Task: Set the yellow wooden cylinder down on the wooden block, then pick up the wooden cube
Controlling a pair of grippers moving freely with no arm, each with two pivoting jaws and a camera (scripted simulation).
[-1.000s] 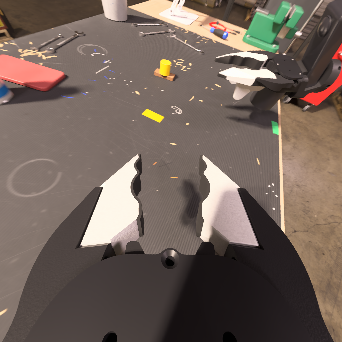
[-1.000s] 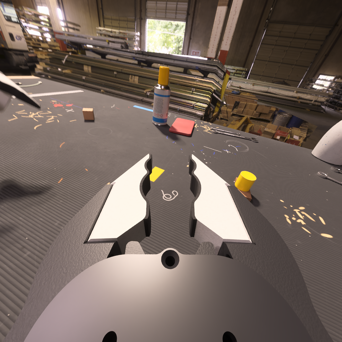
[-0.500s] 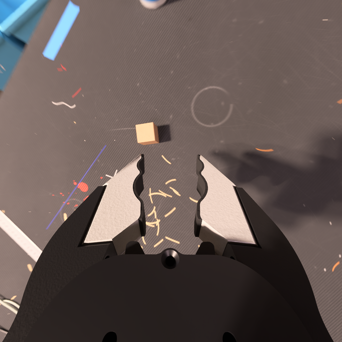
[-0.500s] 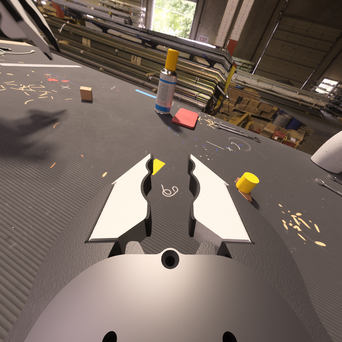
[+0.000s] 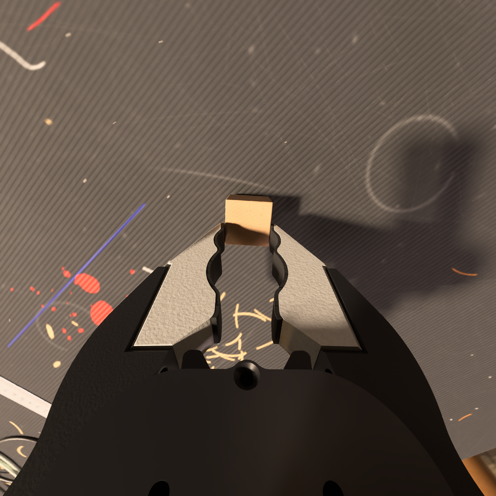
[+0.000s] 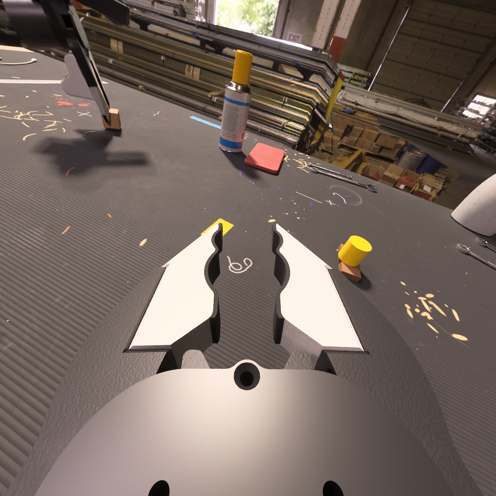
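Step one looks done: yellow cylinder [image 6: 354,250] rests on brown block [image 6: 349,271], right of frame centre. Left gripper [image 5: 247,233] tips flank the cube [image 5: 248,220] at centre; clamped or not, cannot tell. Right gripper [image 6: 247,230] spread, empty. Lift remains.

The yellow wooden cylinder [image 6: 354,250] stands tilted on the brown wooden block [image 6: 349,272]; the tan wooden cube [image 5: 248,220] lies well apart from the block.
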